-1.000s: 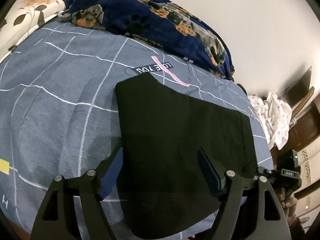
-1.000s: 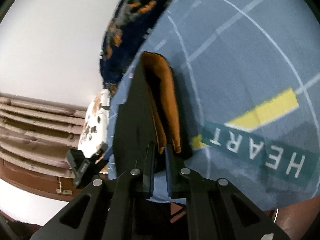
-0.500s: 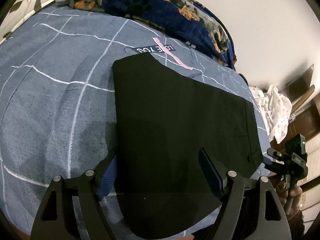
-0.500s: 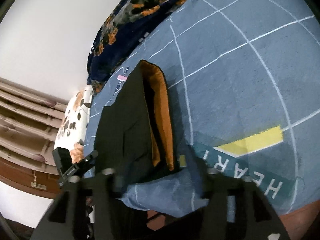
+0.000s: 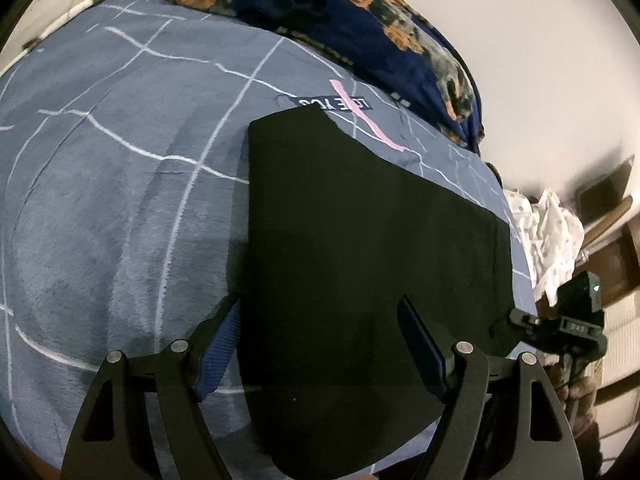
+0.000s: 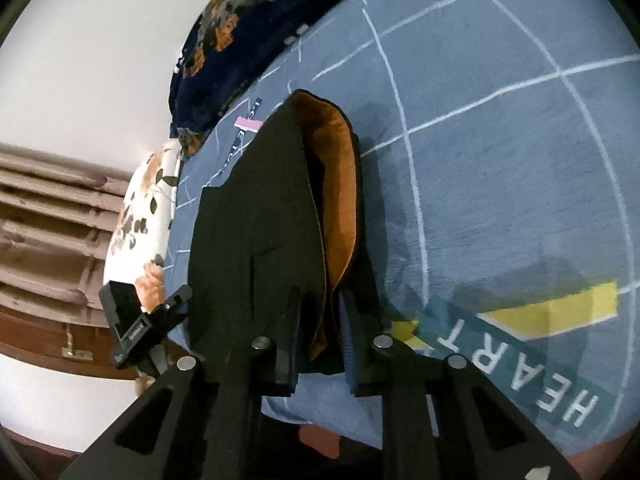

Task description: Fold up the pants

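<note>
Black pants (image 5: 360,248) lie flat on a grey-blue blanket (image 5: 112,200), reaching the bed's near edge. My left gripper (image 5: 320,344) is open and hovers over the near end of the pants, holding nothing. In the right wrist view the pants (image 6: 256,232) show an orange lining (image 6: 336,184) where the waist gapes open. My right gripper (image 6: 320,320) has its jaws partly closed around the waistband edge, with a visible gap between them. It also shows at the right of the left wrist view (image 5: 568,324).
A dark blue dog-print blanket (image 5: 360,16) is bunched at the far side by the wall. A floral pillow (image 6: 140,216) lies near the bed's end. White cloth (image 5: 552,232) is piled off the bed's right side. The blanket carries a "HEART" label (image 6: 520,356).
My right gripper, shut on the waist a second ago, opened wide, then narrowed again around the waistband. The left gripper stayed open, drifting slightly over the pants.
</note>
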